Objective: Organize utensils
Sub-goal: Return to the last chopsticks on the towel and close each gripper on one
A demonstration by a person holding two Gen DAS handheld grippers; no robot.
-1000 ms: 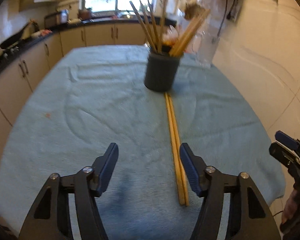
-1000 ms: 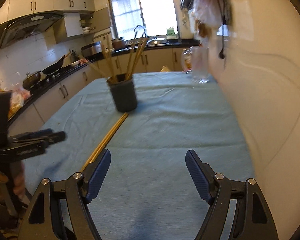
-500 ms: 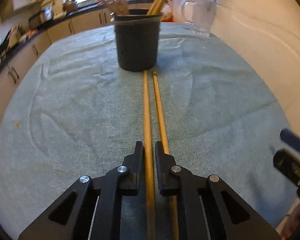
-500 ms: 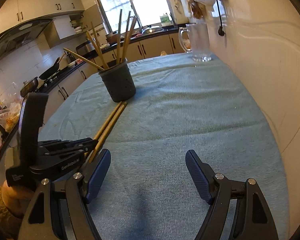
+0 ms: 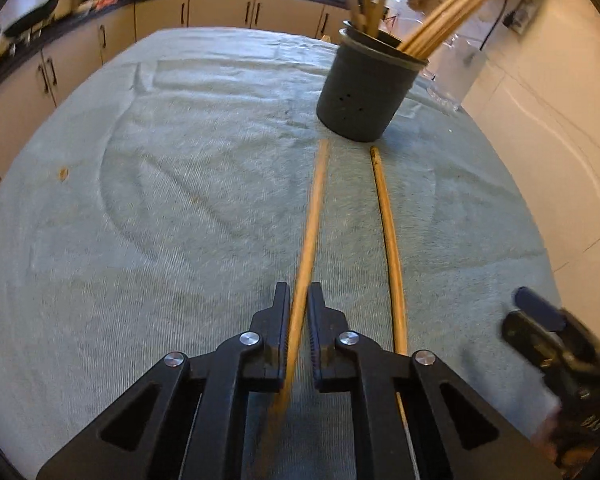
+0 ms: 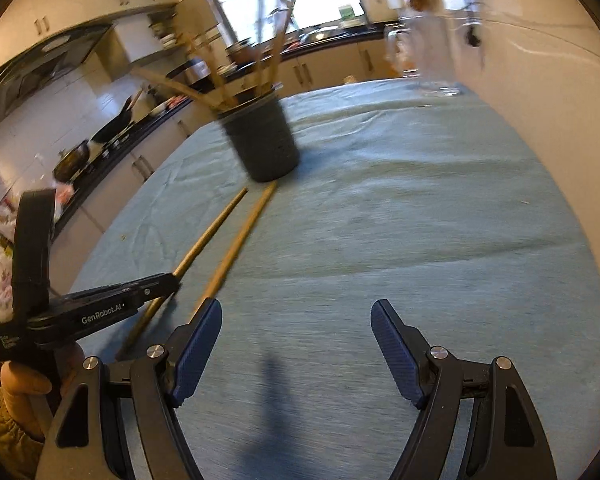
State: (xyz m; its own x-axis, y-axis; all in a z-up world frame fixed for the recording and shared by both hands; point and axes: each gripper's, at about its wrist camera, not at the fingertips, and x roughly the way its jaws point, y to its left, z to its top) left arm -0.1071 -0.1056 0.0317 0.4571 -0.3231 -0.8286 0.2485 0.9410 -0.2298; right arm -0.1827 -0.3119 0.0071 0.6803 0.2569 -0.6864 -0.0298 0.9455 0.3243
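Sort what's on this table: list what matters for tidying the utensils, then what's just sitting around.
For the job:
- chopstick clamped in the left gripper
- second chopstick on the cloth
- dark holder with more chopsticks
- right gripper, open, holding nothing

Lying about:
- glass jug behind the holder
- blue cloth
- pans on the counter

- Your left gripper (image 5: 299,312) is plain black with silver screw heads, clamping a tan wooden chopstick (image 5: 314,216).
- The second chopstick (image 5: 386,216), to its right, is a darker golden brown.
- Your right gripper (image 6: 296,344) carries dark blue, finely ribbed pads (image 6: 394,350).
- The far holder (image 5: 364,88) is dark grey with small black holes.
- The tablecloth (image 5: 160,200) is pale blue-green with one small orange stain.
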